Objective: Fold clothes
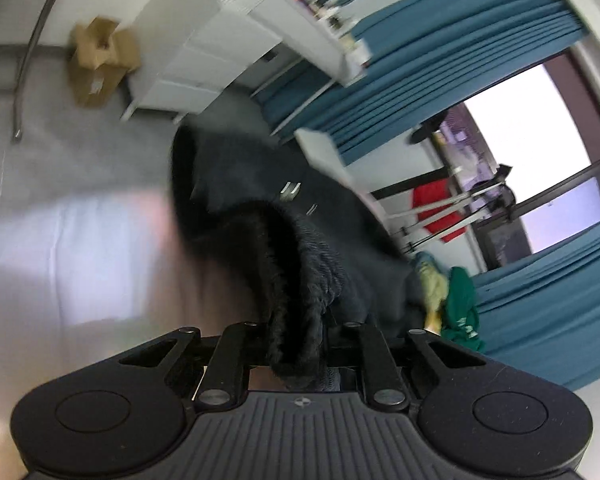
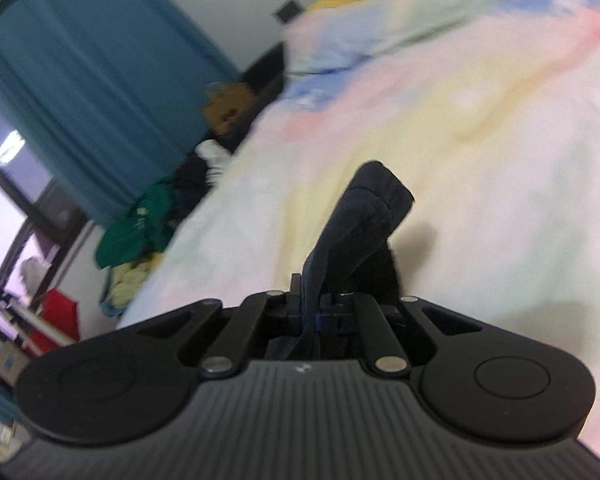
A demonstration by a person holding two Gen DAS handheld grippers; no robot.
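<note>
**Both grippers pinch a dark garment above the bed**

Nearest me in the left wrist view, my left gripper (image 1: 300, 354) has its jaws almost together, clamped on a fold of the dark navy garment with a black fleecy lining (image 1: 296, 264). The cloth climbs from the jaws toward twelve o'clock and spreads into a broad dark sheet, so I judge it is being held up by an edge to hang free for folding.

In the right wrist view, my right gripper (image 2: 314, 314) is closed tight on a thin bunched strip of the same dark cloth, which stands up past the jaws toward one o'clock.

Beyond it lies the pastel, tie-dye-patterned bedspread (image 2: 480, 152), probably the folding surface. At nine o'clock, a heap of clothes with a green top (image 2: 136, 224) waits, likely the next pieces. Farthest off hang teal pleated curtains (image 2: 80, 80).
</note>
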